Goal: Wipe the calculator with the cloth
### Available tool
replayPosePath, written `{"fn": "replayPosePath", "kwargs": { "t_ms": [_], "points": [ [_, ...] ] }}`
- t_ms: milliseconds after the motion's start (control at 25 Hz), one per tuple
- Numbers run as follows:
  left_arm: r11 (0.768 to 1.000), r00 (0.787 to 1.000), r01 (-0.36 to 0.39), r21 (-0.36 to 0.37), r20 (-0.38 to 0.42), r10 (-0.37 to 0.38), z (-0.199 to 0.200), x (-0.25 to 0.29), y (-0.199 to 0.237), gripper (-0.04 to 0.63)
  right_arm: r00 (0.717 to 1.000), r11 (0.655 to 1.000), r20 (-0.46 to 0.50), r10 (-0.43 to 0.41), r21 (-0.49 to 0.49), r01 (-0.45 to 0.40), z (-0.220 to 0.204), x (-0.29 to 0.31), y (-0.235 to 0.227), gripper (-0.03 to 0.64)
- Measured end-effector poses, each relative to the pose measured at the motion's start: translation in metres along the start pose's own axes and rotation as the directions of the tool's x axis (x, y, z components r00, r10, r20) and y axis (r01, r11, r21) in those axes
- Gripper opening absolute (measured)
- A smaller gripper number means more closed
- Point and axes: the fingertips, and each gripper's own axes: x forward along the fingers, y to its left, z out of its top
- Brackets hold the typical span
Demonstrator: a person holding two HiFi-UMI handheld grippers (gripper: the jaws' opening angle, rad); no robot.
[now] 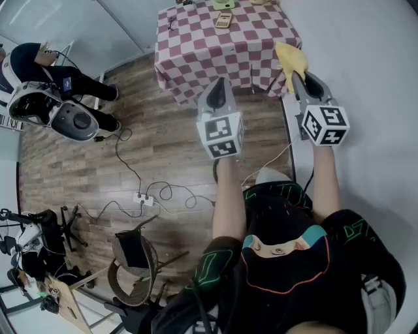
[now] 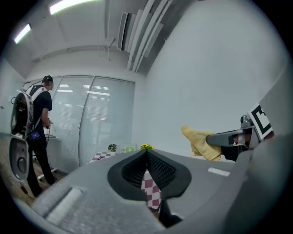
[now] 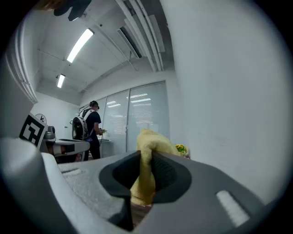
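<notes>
On the checked table [image 1: 196,59] at the far end of the room lay the calculator [image 1: 223,19], flat near the table's far edge and well apart from both claws, so by my reckoning no wiping had begun. Nearer, the yellow cloth [image 1: 290,60] stuck out of the right gripper [image 1: 297,79]. Its jaws were clamped on a fold, with the loose bulk bunched beyond the tips, presumably to leave a soft pad free for rubbing. Just left of it, the left gripper [image 1: 219,85] had its jaws pressed together on nothing, perhaps kept free to steady the calculator. Both pointed toward the table across the wooden floor [image 1: 150,130]. Off to the left, another person [image 1: 46,68] wearing a backpack stood turned away.
</notes>
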Motion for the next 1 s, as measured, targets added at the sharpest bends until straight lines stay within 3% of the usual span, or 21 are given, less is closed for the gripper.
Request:
{"fn": "replayPosePath", "kwargs": {
  "t_ms": [320,640,880,1000],
  "points": [
    [1.000,1.000,-0.006,-0.015,0.015,0.006,0.010,-0.003,0.000,0.009,0.999,0.999,-0.008,-0.033,0.021,0.033,0.011,0.000,-0.014,0.066],
    [0.995,0.995,-0.098,-0.005,0.007,0.098,0.004,0.005,0.044,0.009,1.000,0.999,0.005,-0.010,0.045,0.010,0.011,0.045,-0.007,0.066],
    [0.993,0.993,-0.115,-0.009,-0.041,0.115,-0.015,0.041,0.072,0.009,1.000,0.997,-0.016,0.019,0.075,-0.018,-0.008,0.100,-0.002,0.066],
    [0.995,0.993,-0.097,-0.016,-0.076,0.096,-0.033,0.079,0.074,0.009,0.999,0.997,-0.035,0.009,0.081,-0.007,-0.020,0.133,-0.022,0.066]
  ]
}}
